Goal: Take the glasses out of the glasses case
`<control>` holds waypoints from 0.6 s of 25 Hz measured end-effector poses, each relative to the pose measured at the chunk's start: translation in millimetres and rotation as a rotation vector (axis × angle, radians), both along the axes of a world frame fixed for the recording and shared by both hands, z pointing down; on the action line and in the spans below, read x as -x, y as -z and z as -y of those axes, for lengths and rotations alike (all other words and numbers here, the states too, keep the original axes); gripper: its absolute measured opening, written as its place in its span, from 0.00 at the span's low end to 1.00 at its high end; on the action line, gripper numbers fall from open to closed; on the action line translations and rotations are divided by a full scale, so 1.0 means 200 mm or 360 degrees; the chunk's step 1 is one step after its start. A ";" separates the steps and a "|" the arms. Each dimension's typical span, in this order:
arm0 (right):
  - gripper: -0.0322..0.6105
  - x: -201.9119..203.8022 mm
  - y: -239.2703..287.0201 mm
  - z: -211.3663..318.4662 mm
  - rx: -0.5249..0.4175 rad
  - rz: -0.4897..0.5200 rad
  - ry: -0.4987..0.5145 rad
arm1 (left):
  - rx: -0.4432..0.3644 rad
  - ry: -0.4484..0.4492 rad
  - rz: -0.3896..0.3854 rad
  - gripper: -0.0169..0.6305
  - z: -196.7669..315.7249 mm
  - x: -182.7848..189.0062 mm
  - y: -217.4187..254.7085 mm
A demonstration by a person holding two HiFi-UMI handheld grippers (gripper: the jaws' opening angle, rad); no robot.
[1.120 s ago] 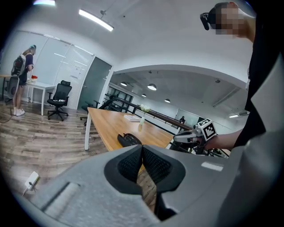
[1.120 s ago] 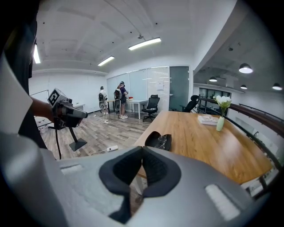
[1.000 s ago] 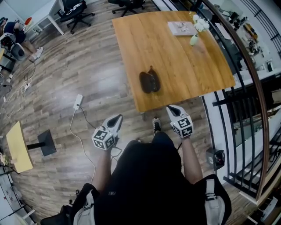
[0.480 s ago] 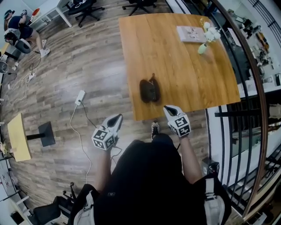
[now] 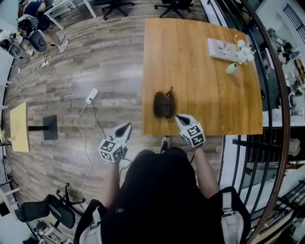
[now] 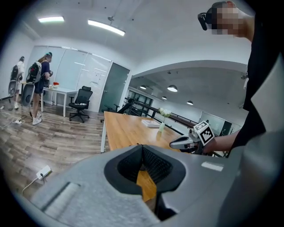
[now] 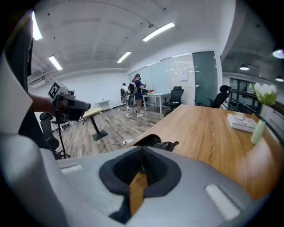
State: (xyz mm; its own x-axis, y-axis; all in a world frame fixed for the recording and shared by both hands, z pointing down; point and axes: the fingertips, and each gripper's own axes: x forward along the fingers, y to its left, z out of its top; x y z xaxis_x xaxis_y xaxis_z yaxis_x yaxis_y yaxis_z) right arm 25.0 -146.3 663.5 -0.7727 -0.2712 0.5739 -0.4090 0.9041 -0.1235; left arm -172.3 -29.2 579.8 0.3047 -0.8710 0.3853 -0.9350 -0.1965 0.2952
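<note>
**A:** Where is the case?

**B:** The dark glasses case (image 5: 163,104) lies on the wooden table (image 5: 205,95), close to the table's near edge and toward its near left corner. The right gripper (image 5: 181,118) hangs over that same edge. Its tip is just beside the case's near right end, and I cannot tell whether they touch.

**A:** And the jaws?

**B:** The right gripper's jaws are pressed together at the tips and grip only themselves. The left gripper (image 5: 126,128) is closed in the same way. It is held off the table, out past the near left corner and over the floor.

**A:** Is the case open?

**B:** I can't tell. Something thin pokes out at the end toward the table's far edge.

**A:** What else is on the table?

**B:** A booklet (image 5: 221,49) and a small vase of white flowers (image 5: 233,68) stand in the table's far right part, well apart from the case. Only bare wood lies between the right gripper and the case.

**A:** What about room around it?

**B:** The table's middle is open wood. A dark railing (image 5: 248,141) runs close along the table's right side. Left of the table is plank floor with a white power strip (image 5: 92,95) and its cable. A small yellow stand (image 5: 19,126) sits farther left. Office chairs (image 5: 116,5) stand beyond the table's far edge.
</note>
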 end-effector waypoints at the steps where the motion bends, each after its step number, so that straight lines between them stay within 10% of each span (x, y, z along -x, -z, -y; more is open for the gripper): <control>1: 0.05 0.00 -0.01 0.02 0.0007 -0.0003 0.0029 | 0.0005 0.0027 0.0000 0.04 0.01 -0.01 -0.01; 15: 0.06 0.07 -0.16 0.16 0.0123 -0.0021 0.0266 | 0.0030 0.0243 0.0073 0.04 0.02 -0.14 0.01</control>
